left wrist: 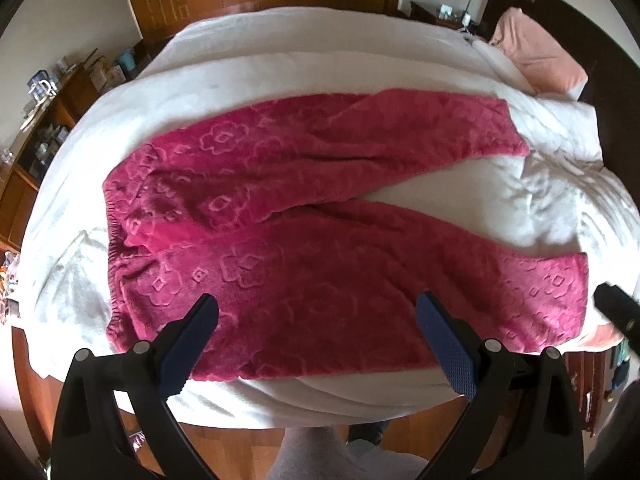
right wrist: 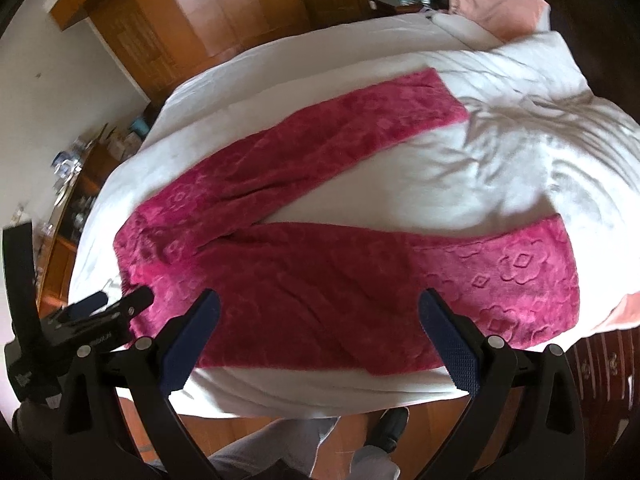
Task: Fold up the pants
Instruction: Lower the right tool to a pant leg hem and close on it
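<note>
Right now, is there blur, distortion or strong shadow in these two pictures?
Left wrist view: fisheye bends the bed into a dome; the pink pants look slightly soft. Right wrist view: more smeared, mainly the wardrobe; shadows lie in the crumpled white duvet. Both: dark corners and no harsh glare.

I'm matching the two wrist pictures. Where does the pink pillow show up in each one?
Left wrist view: the pink pillow lies at upper right, past the far pant leg's cuff.
Right wrist view: the pillow sits at the top right edge, partly cut off.
Shared landmark: the magenta pants spread on the white bed.
</note>
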A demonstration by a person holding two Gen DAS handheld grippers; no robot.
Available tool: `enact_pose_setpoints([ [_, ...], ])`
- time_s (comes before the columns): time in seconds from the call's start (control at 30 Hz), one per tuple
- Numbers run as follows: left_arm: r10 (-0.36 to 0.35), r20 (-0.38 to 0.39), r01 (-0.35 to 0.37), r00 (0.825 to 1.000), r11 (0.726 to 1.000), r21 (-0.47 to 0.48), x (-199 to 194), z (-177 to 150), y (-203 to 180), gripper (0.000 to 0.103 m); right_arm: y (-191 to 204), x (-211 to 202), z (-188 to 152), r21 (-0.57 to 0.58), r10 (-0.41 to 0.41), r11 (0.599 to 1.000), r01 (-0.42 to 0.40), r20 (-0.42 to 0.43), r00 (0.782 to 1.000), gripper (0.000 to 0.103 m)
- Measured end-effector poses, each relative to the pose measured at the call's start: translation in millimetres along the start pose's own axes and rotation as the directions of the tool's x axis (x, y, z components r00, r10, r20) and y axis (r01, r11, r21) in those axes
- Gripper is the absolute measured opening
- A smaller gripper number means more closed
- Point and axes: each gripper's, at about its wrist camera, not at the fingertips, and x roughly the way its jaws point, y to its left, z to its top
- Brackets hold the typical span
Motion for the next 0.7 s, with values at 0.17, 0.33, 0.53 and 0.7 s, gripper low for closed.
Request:
enact_pose_setpoints([
  [0.17,-0.001,-0.048,0.002,0.999,1.000,0.031,32,8,5,0.098,-37,16,11,0.078,-0.104,0.992,0.104,0.000,0.995,0.100],
  [0.33,-0.017,-0.094,0.023,0.995,0.997,0.071,62,16,1,0.098,-79,28,20,0.152,-0.211,0.965,0.211,-0.015,0.977,0.100],
  [0.53,-0.048,-0.148,0.068,0.988,0.990,0.127,90,26,-9,0.098,-129,34,27,0.195,-0.333,0.923,0.331,-0.024,0.942,0.100],
  [0.7,-0.062,-0.173,0.093,0.983,0.979,0.180,109,33,-24,0.098,-170,37,27,0.176,-0.411,0.895,0.410,-0.032,0.911,0.100],
])
